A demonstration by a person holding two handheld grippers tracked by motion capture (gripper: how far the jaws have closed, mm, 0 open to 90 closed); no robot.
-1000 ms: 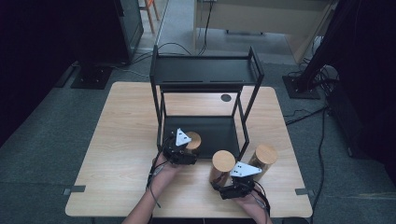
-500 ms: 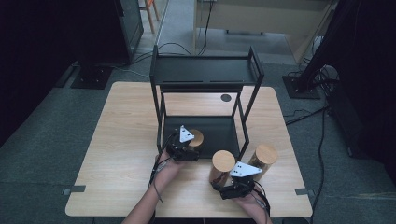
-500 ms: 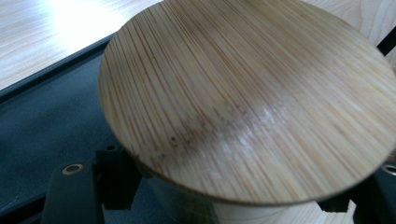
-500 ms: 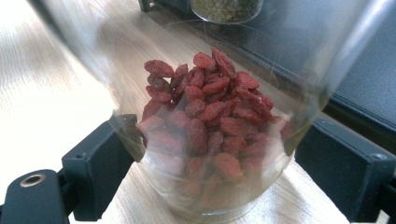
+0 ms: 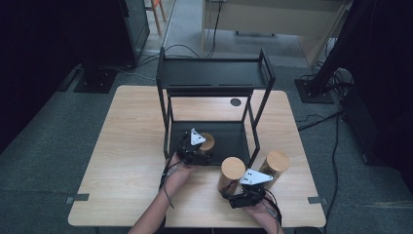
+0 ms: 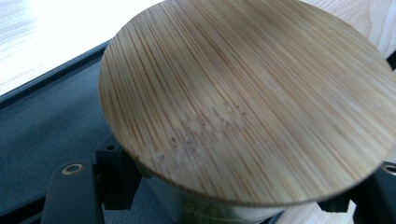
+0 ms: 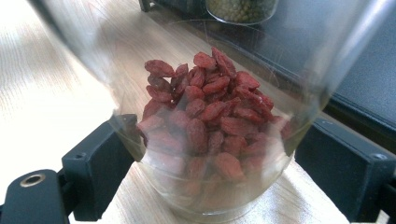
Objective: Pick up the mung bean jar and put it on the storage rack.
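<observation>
Left gripper [image 5: 198, 152] has its jaws around a jar [image 6: 243, 98] on the rack's [image 5: 214, 78] bottom shelf; the bamboo lid hides the contents and any contact. Right gripper [image 5: 243, 192] straddles the berry jar [image 7: 210, 135] on the table [image 5: 122, 146], jaws flanking the glass, grip unclear. A third jar [image 5: 275, 165] is just beside it.

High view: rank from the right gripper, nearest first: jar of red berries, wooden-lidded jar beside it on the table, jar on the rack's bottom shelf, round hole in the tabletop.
1. Jar of red berries: between the right gripper's jaws.
2. Second table jar: just to its right, by the rack's front right leg.
3. Shelf jar: on the bottom shelf, at the left gripper.
4. Round hole: far side, behind the rack.
</observation>
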